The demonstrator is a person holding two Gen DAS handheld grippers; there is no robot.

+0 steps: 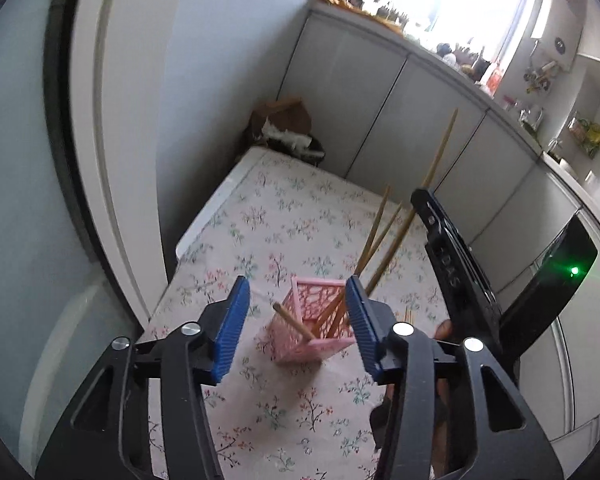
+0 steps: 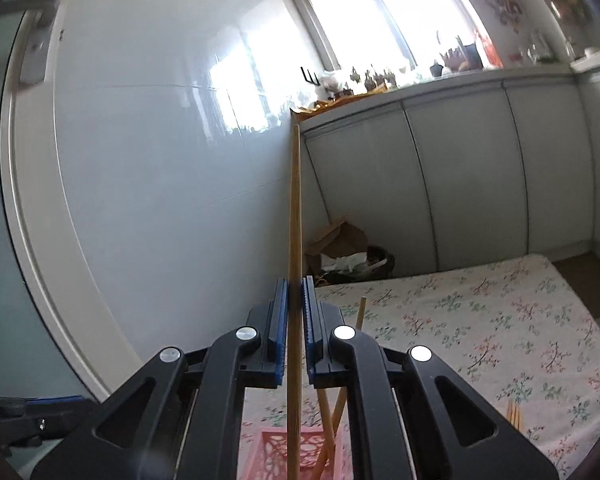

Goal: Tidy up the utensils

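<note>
Right gripper [image 2: 296,332]: my jaws pinch one upright chopstick [image 2: 295,216], lower end over the holder.
Left gripper [image 1: 296,320]: my jaws stand spread, nothing between the pads, the holder just beyond.
Pink holder [image 1: 314,324]: on the floral tablecloth [image 1: 284,208], several chopsticks already leaning inside.
Left to do: seat this stick; a small bundle [image 2: 514,414] waits on the cloth.
</note>
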